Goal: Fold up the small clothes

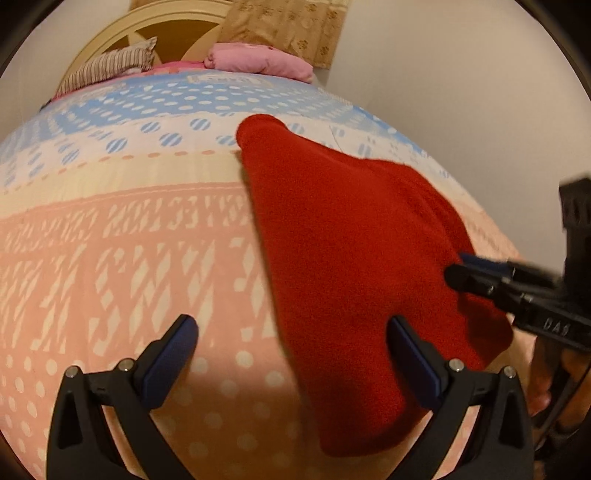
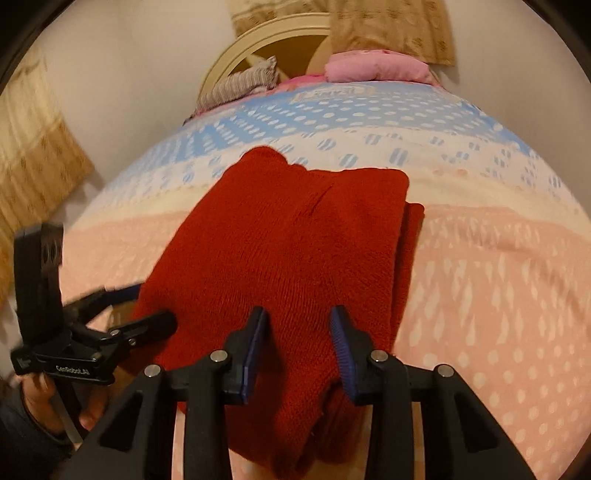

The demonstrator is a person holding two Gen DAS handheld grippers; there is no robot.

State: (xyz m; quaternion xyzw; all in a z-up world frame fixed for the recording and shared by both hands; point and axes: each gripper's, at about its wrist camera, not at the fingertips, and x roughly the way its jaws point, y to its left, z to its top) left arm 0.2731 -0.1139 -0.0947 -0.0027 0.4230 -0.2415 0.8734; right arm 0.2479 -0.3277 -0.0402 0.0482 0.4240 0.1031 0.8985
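Observation:
A red knit garment (image 1: 343, 236) lies folded on the bed, its long side running away from me; it also shows in the right wrist view (image 2: 288, 243). My left gripper (image 1: 291, 328) is open, with the garment's near left edge between its fingers. It shows at the left in the right wrist view (image 2: 147, 306), at the garment's left edge. My right gripper (image 2: 299, 325) is partly open over the garment's near end, nothing clamped. In the left wrist view it (image 1: 458, 267) reaches in from the right over the garment's right edge.
The bedspread (image 1: 129, 240) is pink with white marks near me, blue and white farther off. A striped pillow (image 1: 107, 70) and a pink pillow (image 1: 258, 61) lie by the cream headboard (image 1: 122, 26). Walls stand on both sides.

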